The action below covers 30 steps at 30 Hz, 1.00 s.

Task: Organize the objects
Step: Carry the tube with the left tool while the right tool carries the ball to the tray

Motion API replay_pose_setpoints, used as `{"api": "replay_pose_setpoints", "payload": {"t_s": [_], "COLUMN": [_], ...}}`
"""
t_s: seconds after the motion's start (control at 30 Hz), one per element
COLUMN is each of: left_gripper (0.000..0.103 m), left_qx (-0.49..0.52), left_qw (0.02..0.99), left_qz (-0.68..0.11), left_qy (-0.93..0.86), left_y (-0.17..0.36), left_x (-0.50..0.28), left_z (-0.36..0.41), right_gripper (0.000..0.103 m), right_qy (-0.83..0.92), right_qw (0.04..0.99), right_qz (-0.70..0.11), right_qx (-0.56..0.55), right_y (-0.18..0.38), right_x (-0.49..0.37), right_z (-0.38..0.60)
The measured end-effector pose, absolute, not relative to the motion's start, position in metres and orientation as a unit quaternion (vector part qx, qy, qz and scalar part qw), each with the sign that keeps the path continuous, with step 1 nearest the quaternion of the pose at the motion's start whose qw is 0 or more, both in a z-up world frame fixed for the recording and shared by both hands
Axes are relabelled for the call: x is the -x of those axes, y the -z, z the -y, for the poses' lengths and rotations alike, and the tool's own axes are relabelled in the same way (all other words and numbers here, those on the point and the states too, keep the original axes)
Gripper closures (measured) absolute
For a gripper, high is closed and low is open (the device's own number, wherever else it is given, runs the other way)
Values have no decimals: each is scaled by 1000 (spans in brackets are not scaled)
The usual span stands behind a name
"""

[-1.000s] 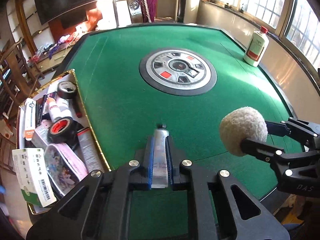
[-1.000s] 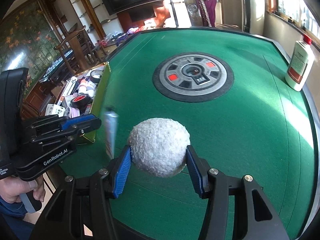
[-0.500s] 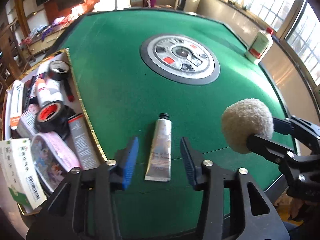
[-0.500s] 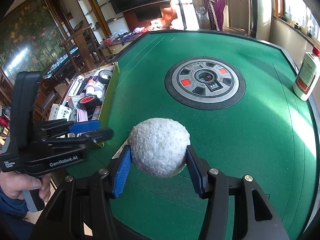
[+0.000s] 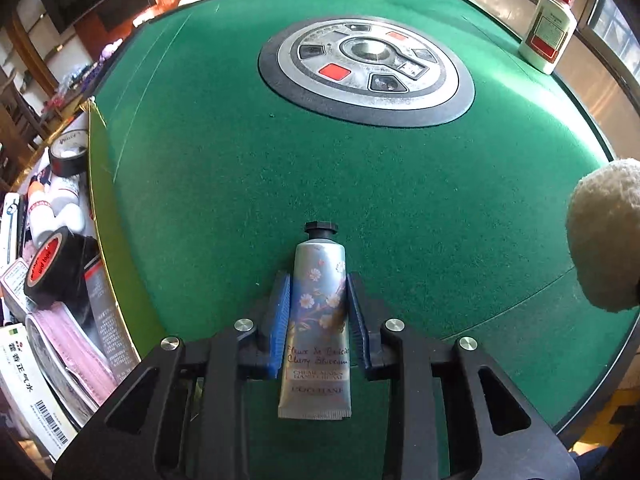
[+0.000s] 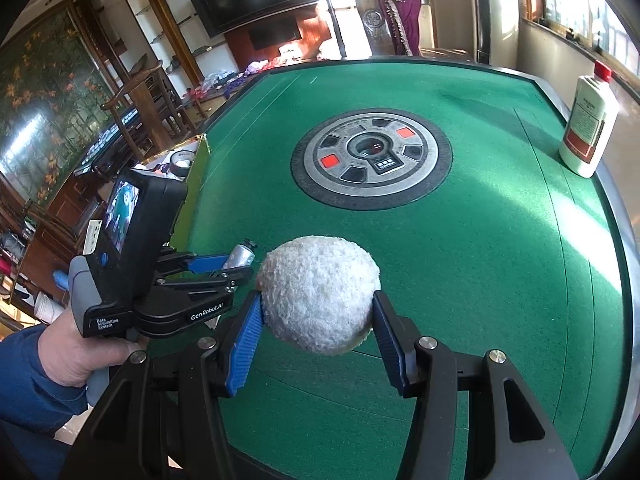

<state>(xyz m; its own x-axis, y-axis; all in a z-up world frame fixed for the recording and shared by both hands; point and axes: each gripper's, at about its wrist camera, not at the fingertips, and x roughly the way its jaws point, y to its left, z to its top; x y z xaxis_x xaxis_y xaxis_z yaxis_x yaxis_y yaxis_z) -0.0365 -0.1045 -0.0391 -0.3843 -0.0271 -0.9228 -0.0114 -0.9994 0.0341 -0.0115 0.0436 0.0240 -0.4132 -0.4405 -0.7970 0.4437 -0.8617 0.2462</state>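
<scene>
Your left gripper (image 5: 318, 300) is down over the hand cream tube (image 5: 318, 320), jaws closing, the blue pads right against the tube's two sides as it lies flat on the green table (image 5: 400, 168), black cap pointing away from you. From the right wrist view your left hand (image 6: 76, 344) is wrapped round that gripper's handle, blue sleeve showing, and only the tube's cap end pokes out past the fingers. Your right gripper (image 6: 318, 308) is clamped on the woolly ball (image 6: 318, 292), pads pressed into both flanks, and it sits up off the felt just to the right of the tube. Far centre, the round control panel (image 5: 366, 70) is set into the table. Far right, a white bottle (image 5: 548, 34) with a red cap stands upright by the edge. Off the left edge, the gold-rimmed tray (image 5: 94, 184) is packed: a black tape roll (image 5: 66, 156), a red-cored tape roll (image 5: 50, 268), small white bottles, boxes.
</scene>
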Motion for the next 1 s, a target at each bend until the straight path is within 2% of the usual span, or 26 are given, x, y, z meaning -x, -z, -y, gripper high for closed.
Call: {"api": "replay_pose_setpoints", "payload": {"t_s": [0.2, 0.4, 0.73, 1.0], "left_gripper": [76, 76, 76, 76], "left_qx": [-539, -506, -454, -438], "left_qw": [6, 7, 27, 59], "left_qz": [10, -8, -34, -56], "left_qy": [842, 862, 890, 895], "left_y": [29, -6, -64, -82], "left_x": [27, 8, -25, -50], "left_z": [106, 113, 147, 184], "right_gripper": [49, 49, 49, 49], "right_qy": [840, 839, 836, 830], "right_qw": [261, 272, 311, 347], "right_qz": [-3, -15, -38, -63], "right_qx": [-475, -471, -451, -432], "right_y": [-22, -26, -43, -57], "right_x": [13, 15, 16, 14], "right_z": [-45, -28, 24, 73]}}
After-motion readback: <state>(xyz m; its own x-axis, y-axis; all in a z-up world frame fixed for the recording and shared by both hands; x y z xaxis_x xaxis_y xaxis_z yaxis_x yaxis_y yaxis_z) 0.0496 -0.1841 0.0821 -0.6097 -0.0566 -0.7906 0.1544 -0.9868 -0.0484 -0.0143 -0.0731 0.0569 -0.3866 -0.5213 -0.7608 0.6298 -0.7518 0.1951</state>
